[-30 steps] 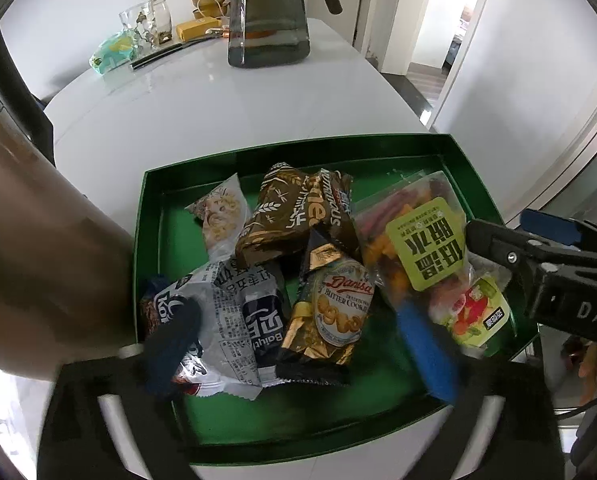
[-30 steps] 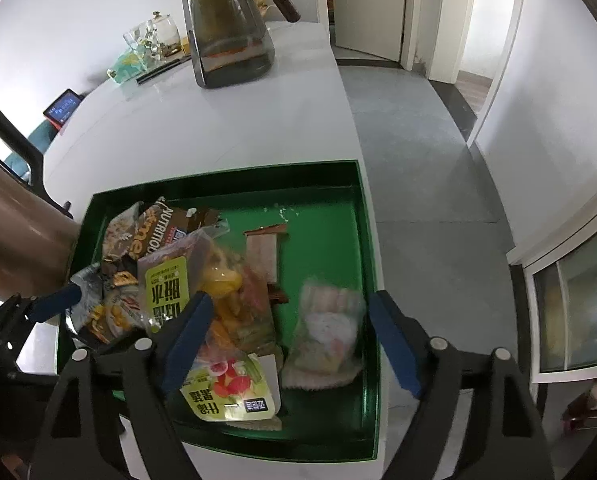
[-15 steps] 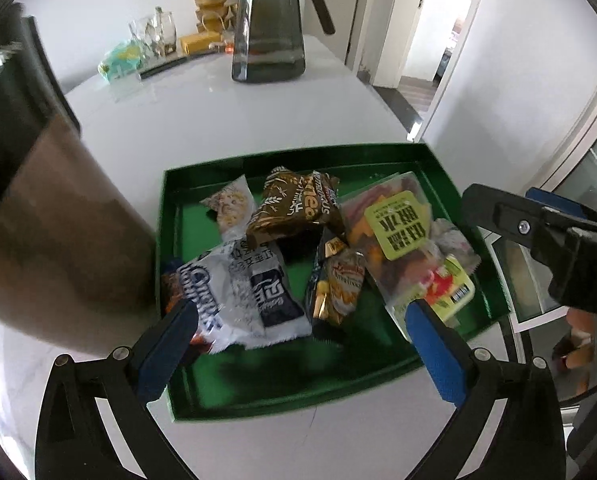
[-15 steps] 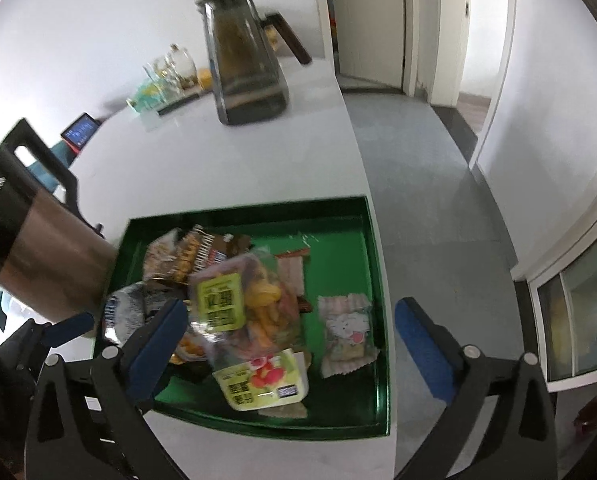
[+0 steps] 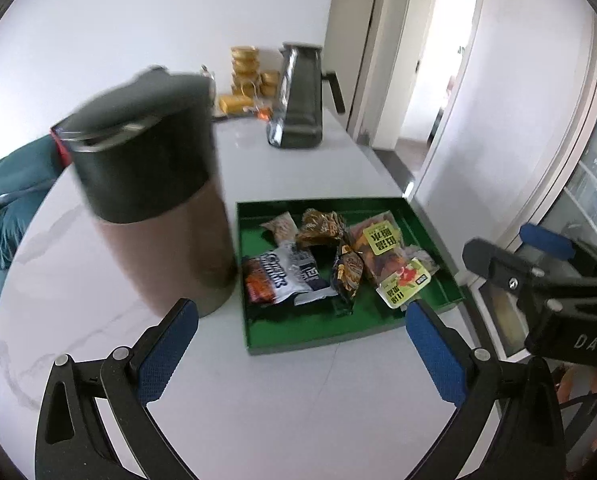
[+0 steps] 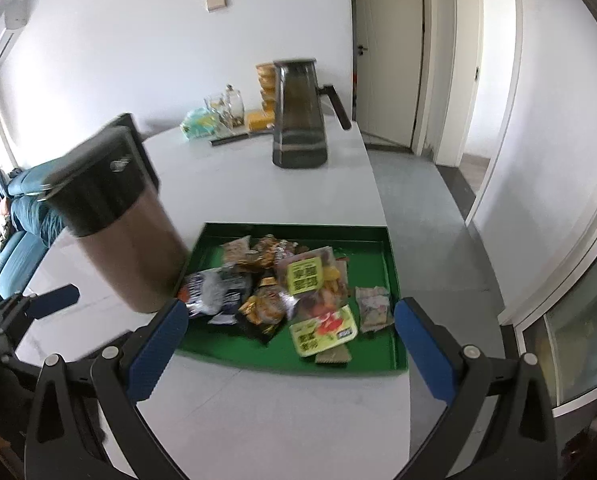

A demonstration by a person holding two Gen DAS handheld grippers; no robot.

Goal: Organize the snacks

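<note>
Both grippers hover over the white table (image 6: 258, 408), left gripper (image 5: 300, 346) and right gripper (image 6: 290, 344) spread wide, holding nothing. Snack packets (image 6: 282, 284) sit piled in the green tray (image 6: 392, 276) at twelve o'clock; a slightly blurred, seemingly metal canister (image 5: 158, 208) stands at ten.

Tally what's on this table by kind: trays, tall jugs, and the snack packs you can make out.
Green tray: 1
Tall jugs: 2, the brown flask and the dark pitcher
Snack packs in the tray: at least 7 distinct; the overlapping pile may hide more
Total: at least 10
</note>
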